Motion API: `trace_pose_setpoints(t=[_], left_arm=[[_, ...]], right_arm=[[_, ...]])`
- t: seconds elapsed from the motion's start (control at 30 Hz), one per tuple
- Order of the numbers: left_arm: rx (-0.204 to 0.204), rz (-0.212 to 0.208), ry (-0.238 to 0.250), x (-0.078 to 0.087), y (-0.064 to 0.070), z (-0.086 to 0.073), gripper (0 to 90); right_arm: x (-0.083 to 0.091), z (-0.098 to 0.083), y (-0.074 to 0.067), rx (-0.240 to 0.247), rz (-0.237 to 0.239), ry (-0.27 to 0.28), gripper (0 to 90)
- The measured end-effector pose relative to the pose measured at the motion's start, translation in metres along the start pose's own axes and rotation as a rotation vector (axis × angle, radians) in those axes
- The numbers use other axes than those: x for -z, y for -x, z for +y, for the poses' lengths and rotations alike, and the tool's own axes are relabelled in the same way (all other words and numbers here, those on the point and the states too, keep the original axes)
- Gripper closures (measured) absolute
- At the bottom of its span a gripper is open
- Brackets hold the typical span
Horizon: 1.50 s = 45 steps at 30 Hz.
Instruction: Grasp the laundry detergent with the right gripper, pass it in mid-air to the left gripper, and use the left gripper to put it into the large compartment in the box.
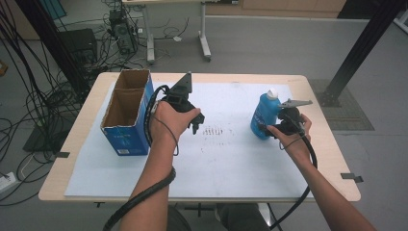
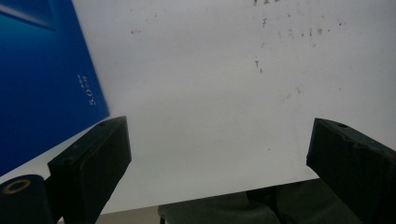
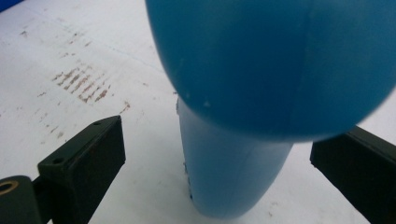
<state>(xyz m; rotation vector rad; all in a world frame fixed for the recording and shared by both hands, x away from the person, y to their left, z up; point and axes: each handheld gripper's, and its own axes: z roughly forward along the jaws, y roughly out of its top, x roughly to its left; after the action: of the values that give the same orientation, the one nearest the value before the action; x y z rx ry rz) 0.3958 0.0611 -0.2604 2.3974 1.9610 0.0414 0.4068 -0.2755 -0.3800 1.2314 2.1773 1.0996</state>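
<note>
Blue bottle (image 1: 265, 117) stands upright on the worktop (image 1: 231, 144), well right of the open cardboard box (image 1: 127, 111). Right tongs (image 1: 273, 129) straddle it, spread, not gripping. Left tongs (image 1: 196, 124), released, hang just beside the box.

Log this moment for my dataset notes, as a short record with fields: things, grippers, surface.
bottle: blue bottle with white cap, upright on the white mat
box: blue cardboard box, open top, at the mat's left
right gripper: open, fingers on either side of the bottle, not closed on it
left gripper: open, holding nothing, beside the box
surface: mat marked with brown scuffs
</note>
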Motion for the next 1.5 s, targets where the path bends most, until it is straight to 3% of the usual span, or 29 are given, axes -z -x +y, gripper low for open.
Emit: trace_pose_setpoints(t=[0.33,0.63,1.5], left_arm=[[-0.004,0.002,0.0,-0.002,0.001,0.001,6.8],[-0.014,0.003,0.005,-0.002,0.003,0.002,6.8],[-0.025,0.006,0.016,0.002,0.005,0.001,6.8]], right_arm=[[-0.009,-0.004,0.002,0.004,-0.02,0.123,1.6],[-0.014,-0.006,0.003,0.013,-0.028,0.173,1.5],[-0.019,-0.009,0.0,0.033,-0.025,0.23,1.1]])
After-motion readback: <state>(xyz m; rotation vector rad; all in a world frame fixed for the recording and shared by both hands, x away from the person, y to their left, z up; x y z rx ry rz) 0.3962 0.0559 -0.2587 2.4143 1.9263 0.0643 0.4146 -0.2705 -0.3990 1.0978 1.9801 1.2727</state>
